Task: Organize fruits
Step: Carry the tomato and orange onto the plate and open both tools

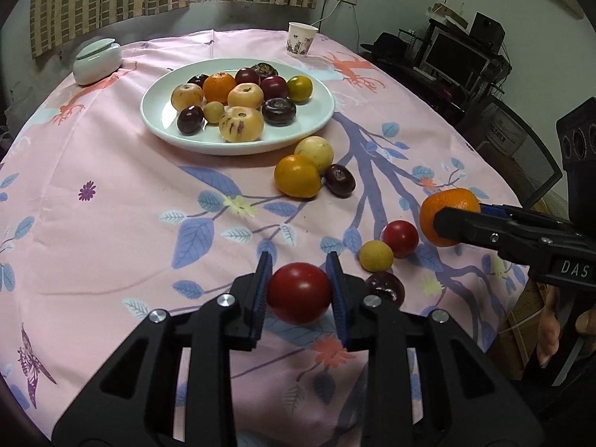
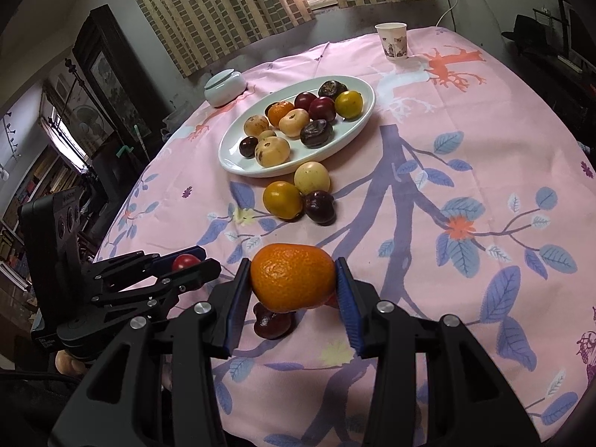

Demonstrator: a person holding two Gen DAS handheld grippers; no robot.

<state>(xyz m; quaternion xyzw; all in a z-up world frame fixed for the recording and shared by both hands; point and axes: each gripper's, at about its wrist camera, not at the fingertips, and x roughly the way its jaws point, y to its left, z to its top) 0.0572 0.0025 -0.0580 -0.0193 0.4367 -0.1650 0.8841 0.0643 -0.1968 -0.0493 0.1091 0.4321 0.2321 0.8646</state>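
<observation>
Clamping a red fruit [image 1: 299, 292] between its blue pads, the left gripper [image 1: 300, 279] holds it clear of the pink tablecloth [image 1: 111, 223]; just to its right lie a dark plum [image 1: 385, 288], a small yellow fruit [image 1: 376, 256] and another red fruit [image 1: 400, 238], and far ahead stands the white plate [image 1: 320, 119] heaped with fruit. From the right wrist, the right gripper [image 2: 294, 279] is closed on an orange [image 2: 292, 278], pads pressed to both sides, above a dark plum [image 2: 272, 325] that seems to rest on the cloth. Ahead of it sit three loose fruits [image 2: 298, 195] just short of the plate [image 2: 234, 160]; to its left is the other gripper [image 2: 188, 262].
</observation>
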